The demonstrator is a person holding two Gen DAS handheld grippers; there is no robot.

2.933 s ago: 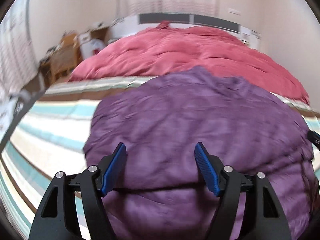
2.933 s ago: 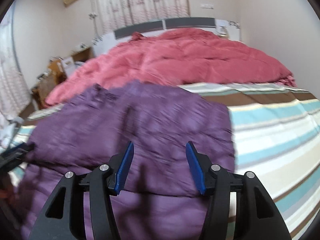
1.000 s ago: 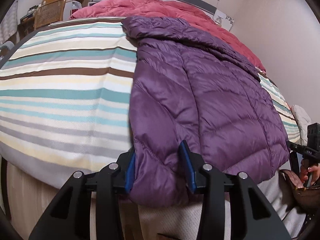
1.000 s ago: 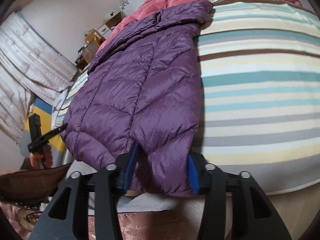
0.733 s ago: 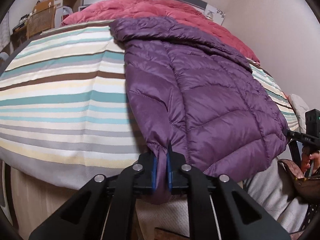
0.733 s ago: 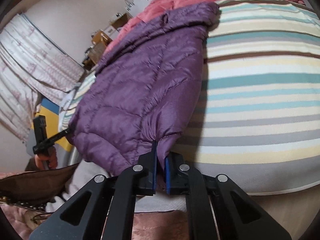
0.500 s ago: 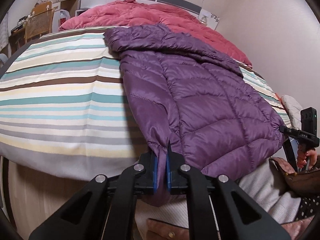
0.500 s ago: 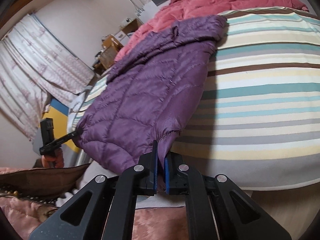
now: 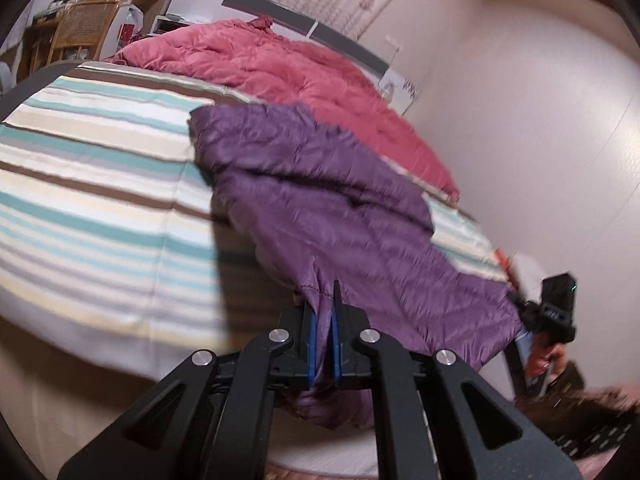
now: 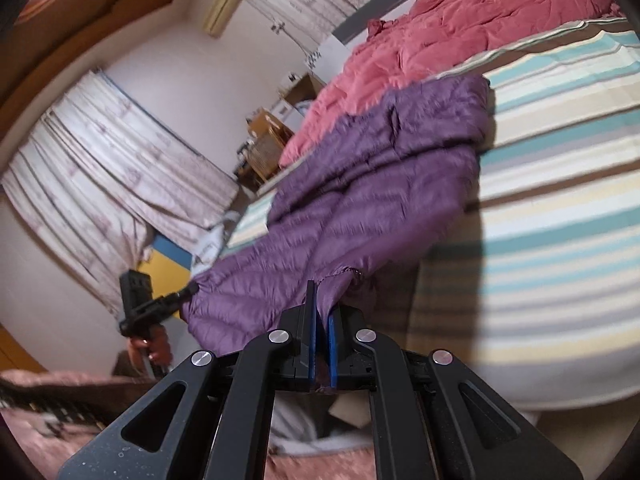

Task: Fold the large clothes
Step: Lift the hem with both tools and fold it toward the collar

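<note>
Hanging purple jacket (image 9: 320, 208) hem, pinched in left tool (image 9: 324, 344) and right tool (image 10: 322, 344).

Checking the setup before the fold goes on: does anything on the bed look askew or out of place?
Nothing is damaged or spilled. The purple quilted down jacket lies at a slant across the striped bedsheet, its near hem lifted by the left gripper and right gripper. The pink duvet is bunched at the head.
</note>
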